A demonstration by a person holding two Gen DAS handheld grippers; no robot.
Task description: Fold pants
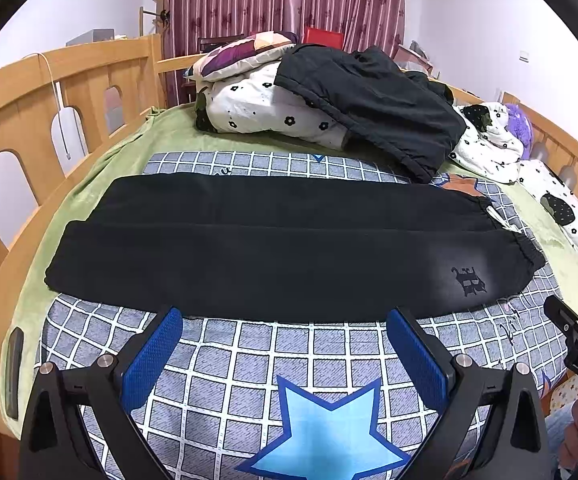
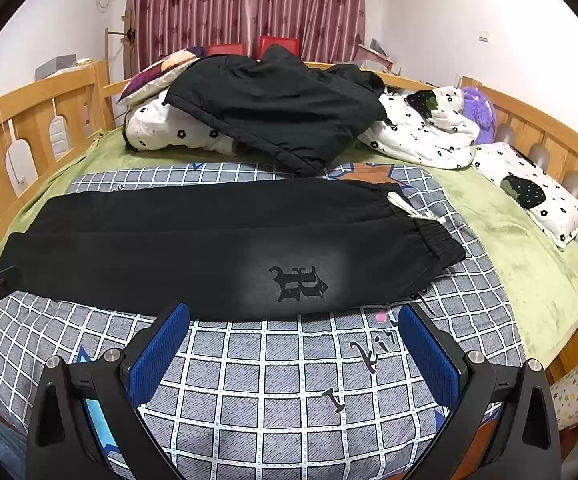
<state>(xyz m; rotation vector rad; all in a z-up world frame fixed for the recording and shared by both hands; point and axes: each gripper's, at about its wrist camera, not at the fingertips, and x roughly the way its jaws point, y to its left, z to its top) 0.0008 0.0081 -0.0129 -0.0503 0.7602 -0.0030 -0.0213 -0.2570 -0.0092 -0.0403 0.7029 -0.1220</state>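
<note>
Lying flat across the bed, the black pants (image 1: 273, 248) run left to right, one leg folded onto the other, waistband (image 2: 441, 240) with white drawstring (image 2: 409, 208) at the right end and cuffs at the left. A dark emblem (image 2: 299, 284) marks the near side by the waist. They rest on a grey checked blanket (image 2: 273, 380) over a green sheet (image 2: 529, 264). Behind them lies a black jacket (image 2: 281, 112) on a flowered quilt (image 2: 157, 128). Left claw (image 1: 285, 354) and right claw (image 2: 295, 354) hang spread wide and empty, just short of the near edge.
</note>
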